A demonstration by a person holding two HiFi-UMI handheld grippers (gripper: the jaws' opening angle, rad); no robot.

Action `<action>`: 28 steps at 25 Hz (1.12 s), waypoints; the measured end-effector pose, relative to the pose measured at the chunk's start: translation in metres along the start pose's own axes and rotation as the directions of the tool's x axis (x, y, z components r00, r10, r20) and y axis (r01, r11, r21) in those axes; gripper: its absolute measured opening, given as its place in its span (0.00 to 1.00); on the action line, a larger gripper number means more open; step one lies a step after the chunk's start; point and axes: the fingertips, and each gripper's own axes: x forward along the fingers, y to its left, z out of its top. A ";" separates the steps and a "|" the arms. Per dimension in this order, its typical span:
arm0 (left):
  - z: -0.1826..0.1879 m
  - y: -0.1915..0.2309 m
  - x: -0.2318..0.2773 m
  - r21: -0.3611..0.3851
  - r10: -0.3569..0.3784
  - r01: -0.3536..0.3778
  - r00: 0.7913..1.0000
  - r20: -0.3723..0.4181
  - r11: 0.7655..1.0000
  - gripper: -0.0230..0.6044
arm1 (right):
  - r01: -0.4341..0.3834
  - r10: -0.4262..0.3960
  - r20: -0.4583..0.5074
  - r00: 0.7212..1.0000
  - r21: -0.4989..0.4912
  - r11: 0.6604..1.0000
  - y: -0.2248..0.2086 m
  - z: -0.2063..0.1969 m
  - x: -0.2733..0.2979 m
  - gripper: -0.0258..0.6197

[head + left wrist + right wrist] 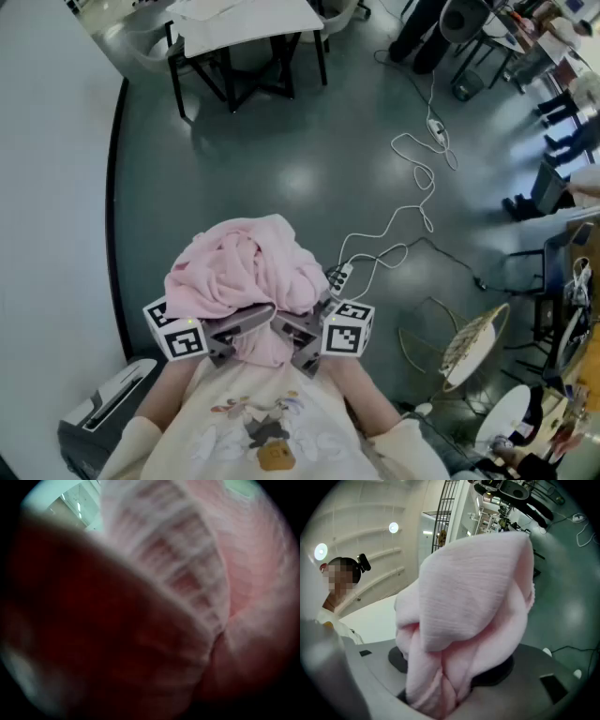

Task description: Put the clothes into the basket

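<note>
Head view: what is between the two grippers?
A bundled pink garment sits between the left gripper and right gripper; the head view shows it.

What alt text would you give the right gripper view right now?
A bunched pink garment fills the middle, pinched at its lower end between the right gripper's grey jaws. Behind it are a person at the left, a pale wall, and dark floor with a cable at the right.

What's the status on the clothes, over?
Right gripper clamped on pink garment. Left gripper buried in it, grip unclear. Loose cables ahead.
</note>
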 end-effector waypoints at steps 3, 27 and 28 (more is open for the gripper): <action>0.001 0.002 0.000 -0.004 0.001 -0.001 1.000 0.003 1.000 0.80 | 0.002 -0.002 -0.003 1.000 0.001 1.000 -0.001 0.002 0.002 0.47; 0.022 0.066 0.008 -0.129 0.022 -0.028 0.999 -0.047 0.991 0.80 | 0.058 -0.056 -0.012 0.998 0.137 0.989 -0.042 0.025 0.041 0.47; 0.025 0.074 0.008 -0.143 0.022 -0.028 0.999 -0.044 0.989 0.80 | 0.068 -0.065 -0.022 0.998 0.144 0.987 -0.047 0.029 0.046 0.47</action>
